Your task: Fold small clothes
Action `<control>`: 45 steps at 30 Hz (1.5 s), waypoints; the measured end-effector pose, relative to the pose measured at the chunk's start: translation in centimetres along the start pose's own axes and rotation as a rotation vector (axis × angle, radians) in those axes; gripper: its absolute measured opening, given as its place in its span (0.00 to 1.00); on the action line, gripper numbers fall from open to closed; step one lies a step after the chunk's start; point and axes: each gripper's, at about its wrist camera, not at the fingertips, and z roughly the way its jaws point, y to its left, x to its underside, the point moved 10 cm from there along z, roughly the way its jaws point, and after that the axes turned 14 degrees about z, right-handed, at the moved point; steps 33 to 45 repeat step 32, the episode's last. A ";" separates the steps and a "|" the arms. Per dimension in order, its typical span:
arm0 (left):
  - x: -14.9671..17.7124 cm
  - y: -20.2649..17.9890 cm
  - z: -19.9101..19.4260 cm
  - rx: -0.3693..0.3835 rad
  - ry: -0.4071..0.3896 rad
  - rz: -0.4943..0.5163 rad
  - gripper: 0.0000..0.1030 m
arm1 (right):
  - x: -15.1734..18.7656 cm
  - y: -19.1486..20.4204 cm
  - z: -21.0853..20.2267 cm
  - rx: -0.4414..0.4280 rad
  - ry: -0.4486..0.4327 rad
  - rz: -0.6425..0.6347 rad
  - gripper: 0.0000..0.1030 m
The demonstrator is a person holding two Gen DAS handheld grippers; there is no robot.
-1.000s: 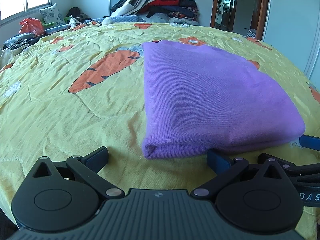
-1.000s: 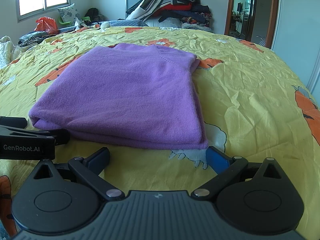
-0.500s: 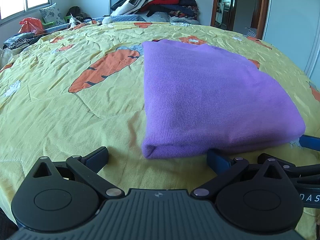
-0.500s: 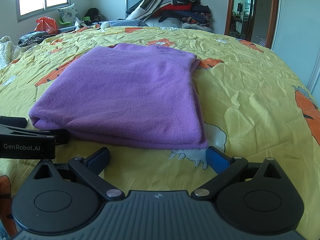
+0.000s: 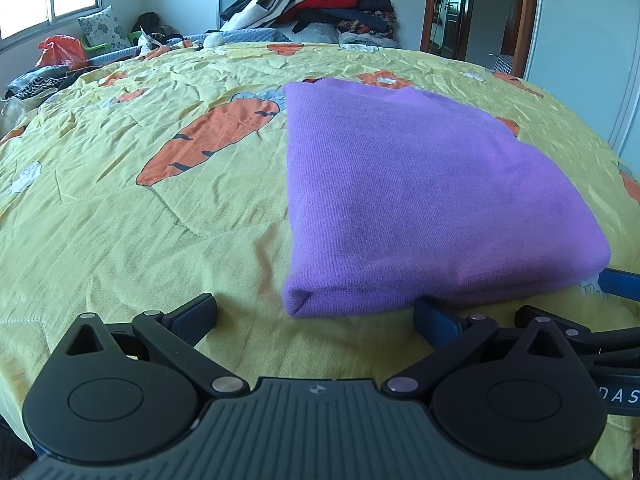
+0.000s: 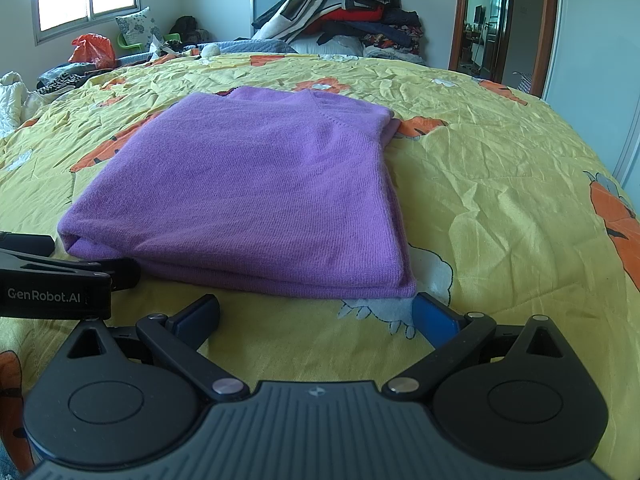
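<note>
A purple knit sweater [image 5: 420, 200] lies folded flat in a thick rectangle on the yellow carrot-print bedspread [image 5: 140, 240]. It also shows in the right wrist view [image 6: 260, 200]. My left gripper [image 5: 316, 312] is open and empty, just short of the sweater's near left corner. My right gripper [image 6: 316, 312] is open and empty, just short of the near right corner. The left gripper's body also shows at the left edge of the right wrist view [image 6: 56, 280].
A heap of clothes [image 6: 344, 16] is stacked at the head of the bed. An orange bag [image 6: 90, 50] and a pillow [image 6: 138, 26] sit under the window at far left. A doorway [image 6: 488, 20] and a white wardrobe [image 6: 600, 40] stand at right.
</note>
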 end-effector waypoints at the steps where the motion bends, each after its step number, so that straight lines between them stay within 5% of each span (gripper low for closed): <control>1: 0.0 0.0 0.0 0.000 0.001 0.000 1.00 | 0.0 0.0 0.0 0.000 0.000 0.000 1.00; 45: 0.1 -0.1 -0.3 -0.003 -0.022 0.003 1.00 | 0.0 0.0 0.0 0.000 0.000 0.000 1.00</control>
